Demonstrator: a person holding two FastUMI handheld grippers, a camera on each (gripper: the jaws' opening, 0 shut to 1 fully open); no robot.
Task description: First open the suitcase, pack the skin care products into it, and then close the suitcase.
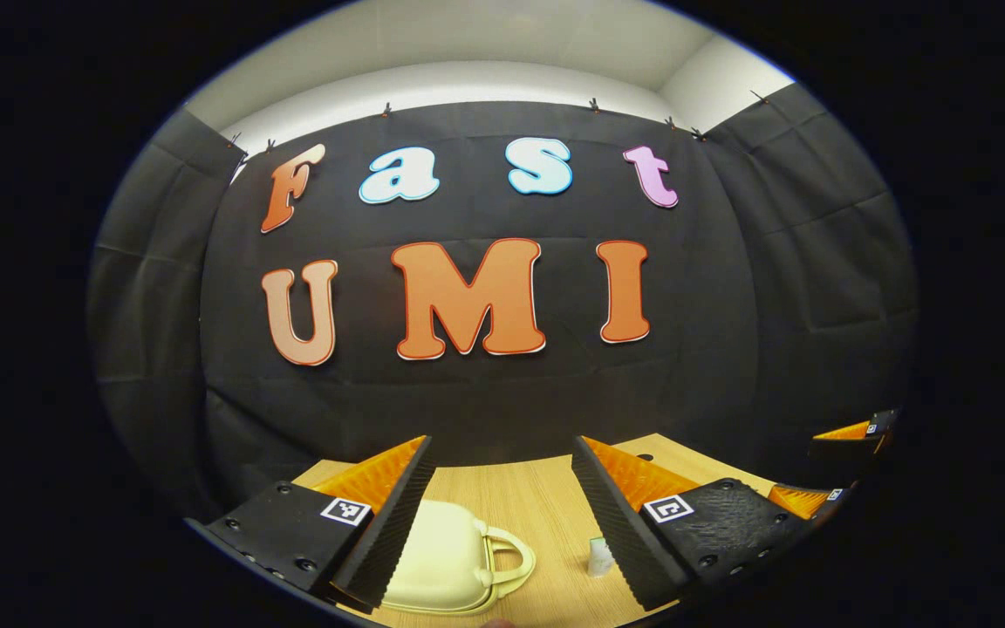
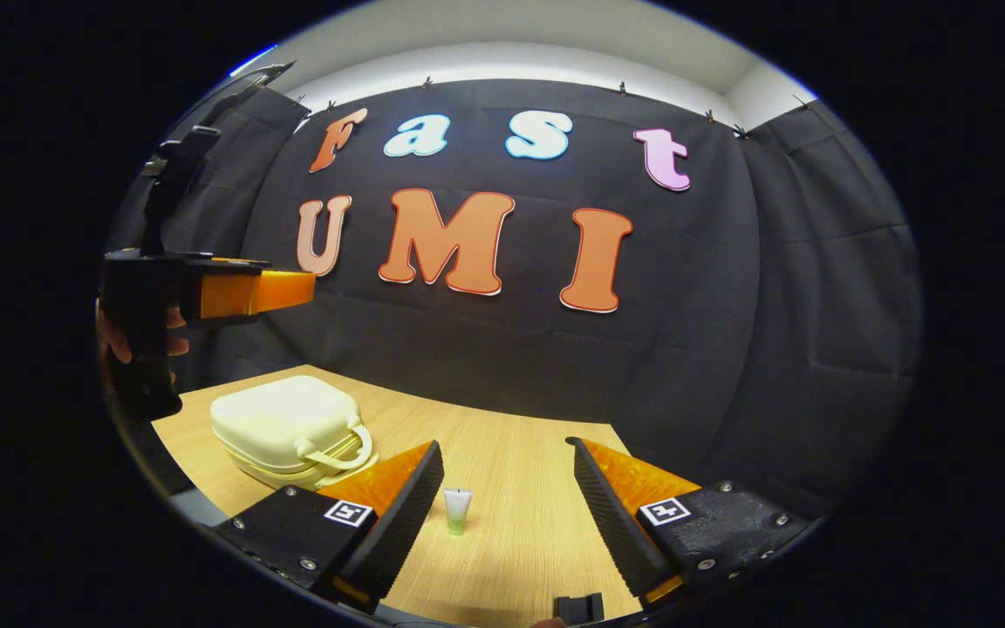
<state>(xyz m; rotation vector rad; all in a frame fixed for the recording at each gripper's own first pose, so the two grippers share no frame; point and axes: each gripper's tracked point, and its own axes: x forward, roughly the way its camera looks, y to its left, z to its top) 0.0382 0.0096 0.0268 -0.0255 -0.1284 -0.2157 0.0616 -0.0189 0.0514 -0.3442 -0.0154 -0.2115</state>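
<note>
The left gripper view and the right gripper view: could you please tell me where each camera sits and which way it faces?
Left gripper view: rides on the left gripper, raised over the table, facing the booth wall; its open fingers frame the closed suitcase and tube.
Right gripper view: rides on the right gripper, facing the same wall; the left gripper, held by a hand, shows at left.
Shared: suitcase, tube, table, wall.

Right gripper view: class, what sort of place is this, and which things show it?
Probably a staged recording booth, not a home: black cloth wall behind a bare wooden table, with just a closed cream suitcase and small tube set out.
</note>
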